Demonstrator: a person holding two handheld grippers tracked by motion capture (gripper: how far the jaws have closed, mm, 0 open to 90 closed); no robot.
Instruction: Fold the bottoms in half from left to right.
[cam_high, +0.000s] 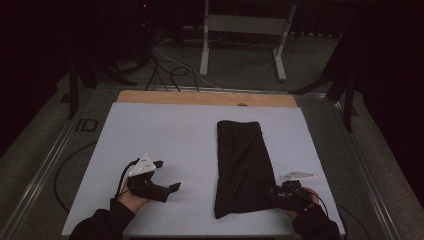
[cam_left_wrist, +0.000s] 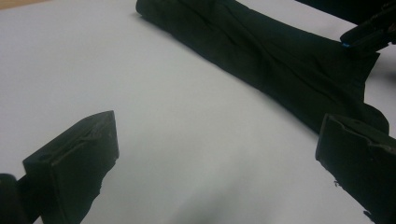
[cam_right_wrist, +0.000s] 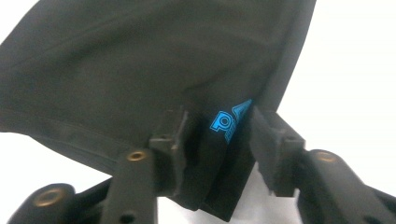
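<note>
Right gripper pinches the near corner of the folded black cloth; left gripper hovers spread over the white table.

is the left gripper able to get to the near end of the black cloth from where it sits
Probably yes: the left gripper stands open beside the black cloth, with bare white table between them. The right gripper already straddles that corner.

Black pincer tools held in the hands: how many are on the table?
2. The left gripper, black with wide-open jaws, hovers over bare white table at lower left. The right gripper is at lower right, its jaws around the folded black cloth's edge.
</note>
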